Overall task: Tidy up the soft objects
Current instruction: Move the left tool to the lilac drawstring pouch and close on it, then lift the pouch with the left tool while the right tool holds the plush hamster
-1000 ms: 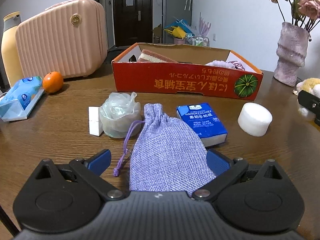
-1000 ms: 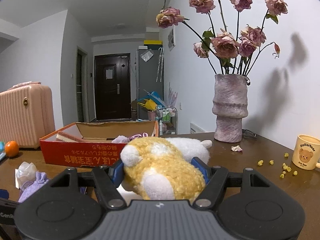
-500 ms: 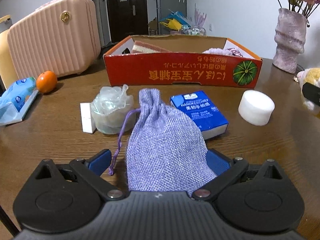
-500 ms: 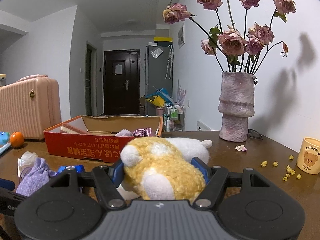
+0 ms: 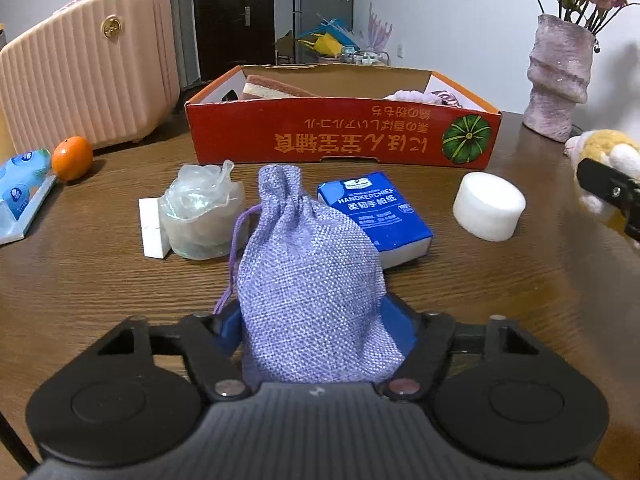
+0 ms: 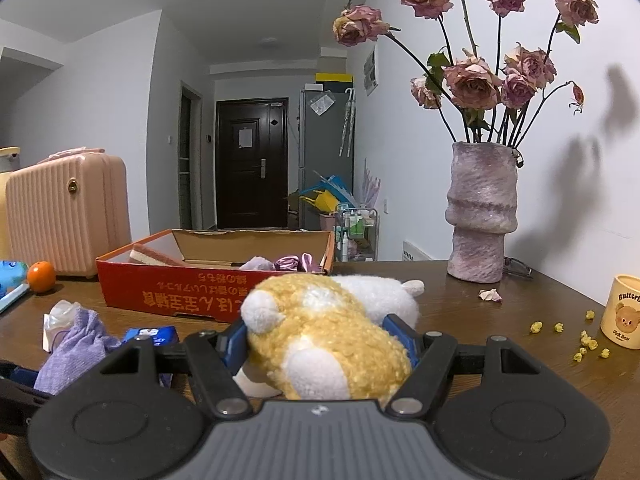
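Since the earlier frame the left gripper (image 5: 316, 332) has been narrowed from wide open, and its jaws are closing with the pouch (image 5: 310, 276) between them; the blue pads now lie against the pouch's sides. The right gripper (image 6: 320, 340) has not changed.

Held items: the lilac pouch, resting on the table (image 5: 100, 264), is gripped at its lower end by the left gripper. A yellow-and-white plush (image 6: 320, 340) is clamped by the right gripper.

Surface: a dark wood-grain table. Beyond the pouch, a crumpled plastic bag (image 5: 200, 216) with a white block (image 5: 152, 228) touching it, a blue tissue pack (image 5: 376, 216) just beside the pouch, and a white cylinder (image 5: 488, 210) further right. Behind them a red box (image 5: 340, 136) is seen, open-topped, with a sponge (image 5: 272, 90) and purple cloth inside. At left an orange (image 5: 72, 158), a wipes pack (image 5: 22, 188) and a pink case (image 5: 88, 72). At right a vase (image 6: 480, 212) of dried roses, a mug (image 6: 622, 312) and scattered yellow crumbs (image 6: 584, 340).

Room: white walls, and a dark door (image 6: 252, 168) at the end of a hallway.
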The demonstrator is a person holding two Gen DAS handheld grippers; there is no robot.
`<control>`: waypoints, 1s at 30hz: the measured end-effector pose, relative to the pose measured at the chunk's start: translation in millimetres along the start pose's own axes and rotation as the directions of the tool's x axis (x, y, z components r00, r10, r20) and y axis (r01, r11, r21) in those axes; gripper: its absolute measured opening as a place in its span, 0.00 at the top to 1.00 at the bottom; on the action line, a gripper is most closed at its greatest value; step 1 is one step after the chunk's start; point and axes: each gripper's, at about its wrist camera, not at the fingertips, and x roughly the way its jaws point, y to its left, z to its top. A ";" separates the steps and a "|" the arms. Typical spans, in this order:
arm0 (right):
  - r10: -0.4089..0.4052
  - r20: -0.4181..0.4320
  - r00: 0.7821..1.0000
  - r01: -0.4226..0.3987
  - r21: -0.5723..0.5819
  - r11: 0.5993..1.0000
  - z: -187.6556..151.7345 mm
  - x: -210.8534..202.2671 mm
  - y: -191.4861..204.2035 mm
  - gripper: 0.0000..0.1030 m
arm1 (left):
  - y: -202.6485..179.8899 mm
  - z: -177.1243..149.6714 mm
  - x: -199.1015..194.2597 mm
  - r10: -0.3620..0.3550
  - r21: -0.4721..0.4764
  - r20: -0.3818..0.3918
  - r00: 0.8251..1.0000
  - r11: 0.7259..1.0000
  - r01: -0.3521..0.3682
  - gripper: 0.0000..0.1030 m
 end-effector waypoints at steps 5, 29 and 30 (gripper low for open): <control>0.006 -0.004 1.000 -0.006 0.000 1.000 -0.1 0.5 -0.4 0.33 | 2.1 0.3 -2.1 -0.003 -0.012 0.005 1.000 1.000 0.003 0.49; 0.020 0.019 1.000 -0.019 -0.021 1.000 -3.1 -6.8 8.8 0.33 | 9.5 -3.6 -36.0 0.031 -0.016 0.142 0.989 0.999 -0.029 0.62; 0.021 0.021 1.000 -0.021 -0.021 1.000 -3.2 -8.2 9.9 0.33 | 9.6 -3.9 -38.1 0.030 -0.016 0.149 0.988 0.999 -0.028 0.62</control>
